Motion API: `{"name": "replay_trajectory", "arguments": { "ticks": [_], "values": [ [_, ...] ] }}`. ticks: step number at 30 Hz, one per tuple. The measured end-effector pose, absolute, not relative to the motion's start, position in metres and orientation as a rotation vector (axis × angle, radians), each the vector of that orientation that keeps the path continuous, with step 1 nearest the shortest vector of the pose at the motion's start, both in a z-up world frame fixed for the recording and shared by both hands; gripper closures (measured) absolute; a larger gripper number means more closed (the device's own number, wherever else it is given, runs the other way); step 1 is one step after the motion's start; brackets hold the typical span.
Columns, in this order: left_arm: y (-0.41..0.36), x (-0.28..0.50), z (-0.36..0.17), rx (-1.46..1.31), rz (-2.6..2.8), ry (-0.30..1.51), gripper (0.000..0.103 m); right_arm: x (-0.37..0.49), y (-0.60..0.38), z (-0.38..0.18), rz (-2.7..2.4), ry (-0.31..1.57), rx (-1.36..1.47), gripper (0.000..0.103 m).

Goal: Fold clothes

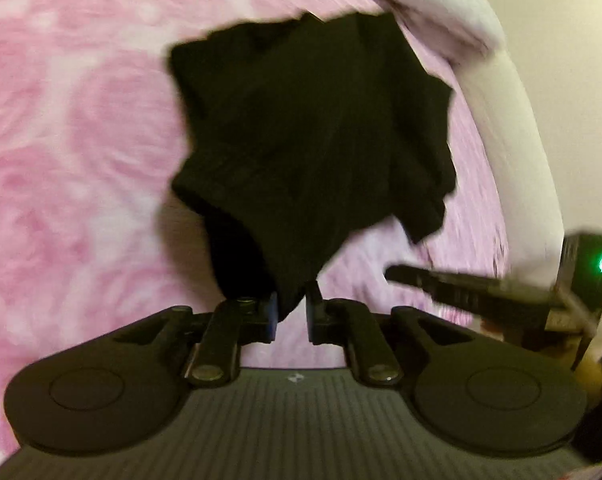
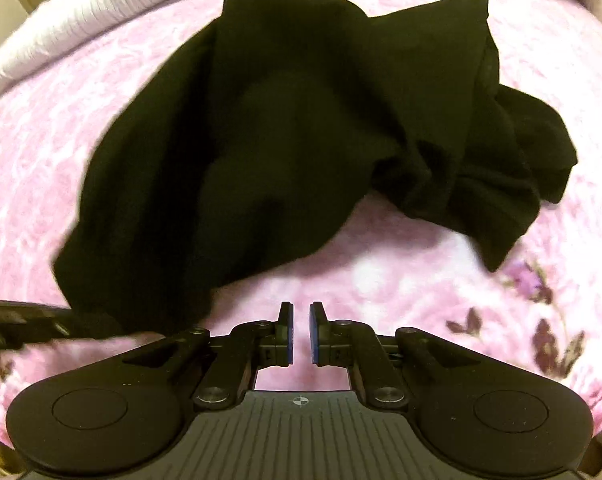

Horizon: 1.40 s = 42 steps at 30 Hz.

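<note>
A crumpled black garment (image 1: 309,128) lies on a pink patterned bedspread (image 1: 61,140). In the left wrist view one corner of it is drawn up between the fingers of my left gripper (image 1: 293,312), which is shut on that corner. The right wrist view shows the garment (image 2: 261,128) spread in a heap, its left end pulled toward my left gripper (image 2: 67,322) at the left edge. My right gripper (image 2: 301,332) hovers over bare bedspread (image 2: 401,280) just in front of the garment, jaws nearly together with nothing between them. It also shows blurred at the right (image 1: 393,272).
A white quilted cover (image 2: 81,20) runs along the far edge of the bed. Purple flower prints (image 2: 541,312) mark the bedspread at the right. A cream wall (image 1: 573,80) lies beyond the bed's edge.
</note>
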<state>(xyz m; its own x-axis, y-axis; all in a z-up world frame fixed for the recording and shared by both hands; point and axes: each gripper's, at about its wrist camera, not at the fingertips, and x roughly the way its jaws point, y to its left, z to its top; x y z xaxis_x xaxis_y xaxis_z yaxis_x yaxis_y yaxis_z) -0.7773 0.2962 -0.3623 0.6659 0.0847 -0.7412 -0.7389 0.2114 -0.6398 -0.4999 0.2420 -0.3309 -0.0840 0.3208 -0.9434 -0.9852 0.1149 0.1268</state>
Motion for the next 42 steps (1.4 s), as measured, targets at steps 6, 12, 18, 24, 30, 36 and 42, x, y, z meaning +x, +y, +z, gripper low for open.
{"name": "replay_trajectory", "arguments": {
  "ticks": [6,12,18,24,30,36,42],
  "values": [
    [0.298,-0.8,-0.352,-1.221,0.7,0.638,0.09,-0.507,0.237,-0.328,1.348,1.131,-0.739,0.096],
    [0.29,-0.828,-0.343,-1.229,0.765,0.616,0.09,-0.545,0.242,-0.326,1.472,0.989,-0.863,0.095],
    [0.29,-0.856,-0.339,-1.244,0.859,0.571,0.09,-0.617,0.243,-0.317,1.728,0.742,-0.969,0.095],
    [0.28,-0.872,-0.341,-1.267,0.901,0.554,0.09,-0.647,0.236,-0.313,1.802,0.784,-0.929,0.096],
    [0.271,-0.877,-0.342,-1.29,0.914,0.533,0.09,-0.652,0.234,-0.319,1.742,0.686,-0.986,0.095],
    [0.267,-0.881,-0.342,-1.289,0.927,0.527,0.09,-0.663,0.23,-0.315,1.728,0.583,-0.986,0.095],
    [0.266,-0.887,-0.343,-1.284,0.949,0.521,0.09,-0.677,0.223,-0.314,1.742,0.55,-0.944,0.103]
  ]
}}
